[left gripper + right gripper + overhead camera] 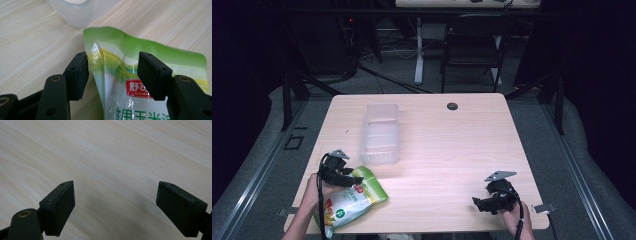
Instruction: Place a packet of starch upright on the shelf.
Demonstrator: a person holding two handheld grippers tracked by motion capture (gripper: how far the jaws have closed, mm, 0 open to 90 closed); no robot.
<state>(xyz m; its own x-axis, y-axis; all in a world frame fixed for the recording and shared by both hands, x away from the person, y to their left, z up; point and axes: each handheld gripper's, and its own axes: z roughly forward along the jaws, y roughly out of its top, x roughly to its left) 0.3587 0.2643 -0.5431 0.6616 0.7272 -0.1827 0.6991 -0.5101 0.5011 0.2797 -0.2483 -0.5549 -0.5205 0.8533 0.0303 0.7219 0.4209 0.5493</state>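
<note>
The left tongs (112, 75) sit wide around the top of the green snack bag (140, 75) lying on the desk (452, 150) near the clear box (380, 134), ready to pinch it, while the right tongs (123, 207) wait wide over bare wood.

We see clear plastic container (380, 134) just beyond green snack bag (354, 200), blocking straight path forward from left gripper (343, 172). Our left gripper's jaws straddle bag's top corner (130, 62), bag between pads, small gaps either side. Wide bare tabletop (447, 150) between container and right gripper (486, 202): free passage there. Small dark grommet (452, 106) near far edge, flat. Bare wood ahead of our right gripper (115, 202), jaws spread wide.
</note>
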